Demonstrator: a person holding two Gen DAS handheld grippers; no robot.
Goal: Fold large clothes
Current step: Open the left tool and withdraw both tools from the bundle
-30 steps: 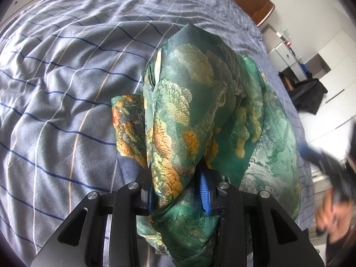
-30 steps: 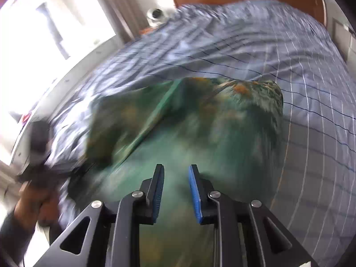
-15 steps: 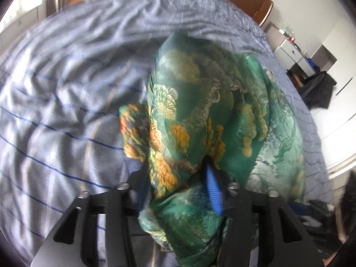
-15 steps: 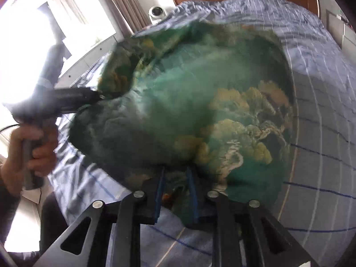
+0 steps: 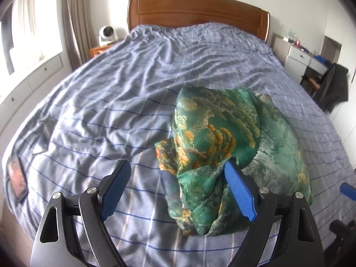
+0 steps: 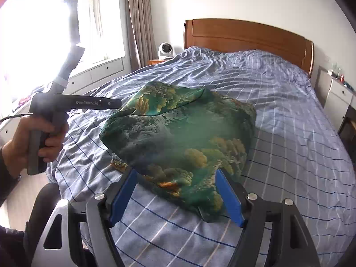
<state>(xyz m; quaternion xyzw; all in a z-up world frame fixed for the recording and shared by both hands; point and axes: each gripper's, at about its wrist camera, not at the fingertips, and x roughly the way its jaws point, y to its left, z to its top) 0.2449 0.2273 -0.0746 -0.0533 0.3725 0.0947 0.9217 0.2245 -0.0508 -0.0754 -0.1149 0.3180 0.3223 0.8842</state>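
A small white fan (image 5: 107,33) (on a nightstand (image 5: 99,50)) beside the headboard (image 5: 198,11).

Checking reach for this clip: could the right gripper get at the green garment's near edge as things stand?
Probably yes: the right gripper, jaws just opened and holding nothing, sits over the green garment's near edge on the bed, nothing between.

Green-and-gold printed garment (image 5: 222,138), blue-grey checked bedsheet (image 5: 124,102)

garment (image 5: 224,146) on bed (image 5: 111,93) | headboard (image 5: 195,9) behind | fan (image 5: 108,33) left
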